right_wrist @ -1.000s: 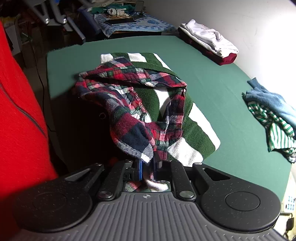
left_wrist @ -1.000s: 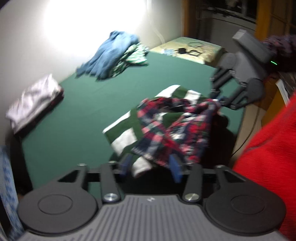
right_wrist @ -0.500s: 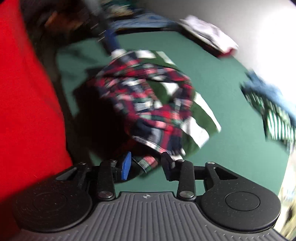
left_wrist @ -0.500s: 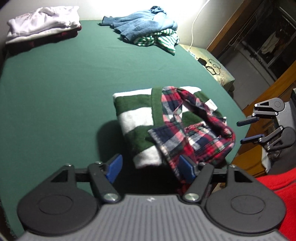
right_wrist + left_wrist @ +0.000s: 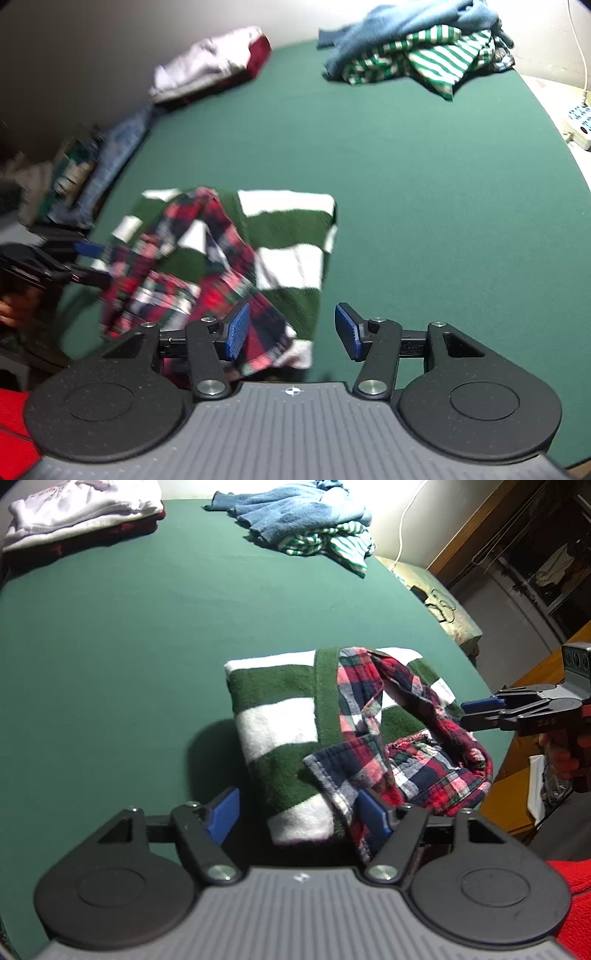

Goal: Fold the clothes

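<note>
A crumpled red, navy and white plaid shirt (image 5: 406,753) lies across a folded green and white striped garment (image 5: 280,720) near the front edge of the green table (image 5: 129,635). My left gripper (image 5: 299,816) is open and empty, just in front of both. My right gripper (image 5: 293,332) is open and empty, above the striped garment's (image 5: 291,240) near corner, with the plaid shirt (image 5: 192,273) to its left. The right gripper also shows at the right edge of the left wrist view (image 5: 480,712), and the left gripper at the left of the right wrist view (image 5: 88,262).
A folded white and dark red stack (image 5: 74,513) lies at the far left. A heap of blue and green-striped clothes (image 5: 310,524) lies at the back. A power strip (image 5: 580,125) sits off the table's right edge. A red sleeve (image 5: 576,904) is close by.
My right gripper has opened and let go of the plaid shirt, then swung to the right. The shirt has dropped onto the striped garment. My left gripper has stayed open.
</note>
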A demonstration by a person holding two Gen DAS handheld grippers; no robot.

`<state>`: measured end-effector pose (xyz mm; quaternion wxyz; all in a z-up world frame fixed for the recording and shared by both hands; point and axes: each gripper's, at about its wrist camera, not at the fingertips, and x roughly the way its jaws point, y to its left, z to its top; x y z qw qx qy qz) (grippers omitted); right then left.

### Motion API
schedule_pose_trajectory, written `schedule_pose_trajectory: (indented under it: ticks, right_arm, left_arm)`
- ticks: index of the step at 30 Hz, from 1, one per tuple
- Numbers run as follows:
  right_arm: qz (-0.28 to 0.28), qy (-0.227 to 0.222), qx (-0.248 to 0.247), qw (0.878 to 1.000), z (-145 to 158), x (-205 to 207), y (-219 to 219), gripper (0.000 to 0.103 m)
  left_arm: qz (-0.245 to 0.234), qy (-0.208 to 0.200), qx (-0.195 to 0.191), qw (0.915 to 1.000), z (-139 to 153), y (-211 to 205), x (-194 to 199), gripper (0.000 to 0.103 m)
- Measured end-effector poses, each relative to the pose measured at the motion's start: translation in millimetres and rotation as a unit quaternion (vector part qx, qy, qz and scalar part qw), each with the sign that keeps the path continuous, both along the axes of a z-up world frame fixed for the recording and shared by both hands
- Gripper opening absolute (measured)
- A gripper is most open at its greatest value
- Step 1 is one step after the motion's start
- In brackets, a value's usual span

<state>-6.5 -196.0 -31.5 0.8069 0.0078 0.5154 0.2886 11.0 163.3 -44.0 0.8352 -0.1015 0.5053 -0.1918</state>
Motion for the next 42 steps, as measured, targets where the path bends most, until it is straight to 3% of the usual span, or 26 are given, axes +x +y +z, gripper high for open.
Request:
schedule_pose_trajectory:
  ticks: [3,5,7,12,19,26,33,42]
  right_arm:
    - [0.001,0.009,-0.013,1.000,-8,2,4,0.054]
    - [0.006,0.015,-0.009,1.000,-11,3,6,0.046]
    - [0.015,0.019,0.000,1.000,-9,1,8,0.026]
    - [0.036,-0.010,-0.013,0.999,-4,-6,15,0.014]
    - [0.057,-0.023,-0.005,0.998,7,-5,12,0.010]
    - [0.074,-0.005,0.020,0.997,23,-5,2,0.010]
    - [0.105,0.007,-0.002,0.994,25,-20,4,0.010]
    - [0.100,0.010,-0.046,0.994,1,-34,12,0.010]
  left_arm:
    - [0.006,0.001,0.022,0.9997,2,-10,1,0.062]
    - [0.014,0.003,0.026,0.9995,4,-16,1,0.053]
    - [0.023,0.002,0.029,0.9993,6,-22,-1,0.049]
    - [0.054,0.000,0.017,0.9984,9,-28,-6,0.034]
    - [0.069,-0.022,0.017,0.9972,27,-30,-22,0.026]
    - [0.050,-0.042,0.021,0.9976,47,-35,-42,0.026]
    - [0.033,-0.033,0.023,0.9986,39,-38,-58,0.026]
    - [0.009,-0.029,0.050,0.9983,10,-46,-56,0.028]
